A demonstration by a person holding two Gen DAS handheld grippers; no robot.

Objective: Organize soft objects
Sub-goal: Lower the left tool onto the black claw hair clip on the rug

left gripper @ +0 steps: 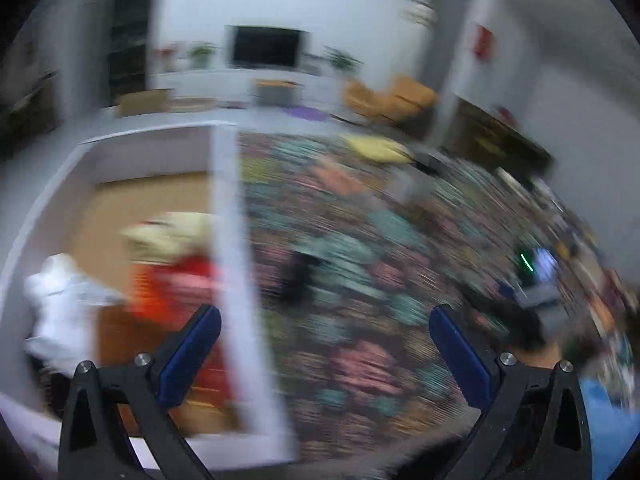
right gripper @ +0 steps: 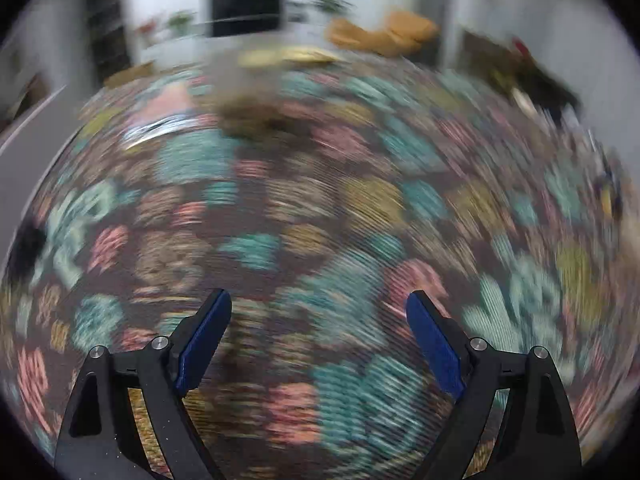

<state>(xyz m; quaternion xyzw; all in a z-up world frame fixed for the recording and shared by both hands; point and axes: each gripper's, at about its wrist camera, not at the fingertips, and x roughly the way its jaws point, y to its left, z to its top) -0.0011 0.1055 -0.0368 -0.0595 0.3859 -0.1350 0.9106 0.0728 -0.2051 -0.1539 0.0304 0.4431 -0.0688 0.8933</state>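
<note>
Both views are blurred by motion. In the left wrist view a white-walled box (left gripper: 228, 216) with a brown floor sits at the left on a patterned rug (left gripper: 360, 280). Inside it lie a white soft object (left gripper: 60, 304), a red one (left gripper: 176, 292) and a pale yellow one (left gripper: 172, 236). My left gripper (left gripper: 325, 316) is open and empty above the box's right wall. A yellow soft object (left gripper: 376, 148) lies far off on the rug. My right gripper (right gripper: 319, 300) is open and empty above the rug (right gripper: 320, 208); a brown soft object (right gripper: 252, 116) lies ahead of it.
A TV (left gripper: 266, 46) on a white cabinet, plants and an orange armchair (left gripper: 392, 98) stand at the far wall. A dark low table (left gripper: 496, 140) is at the right. A device with a green light (left gripper: 532, 264) sits on the rug at the right.
</note>
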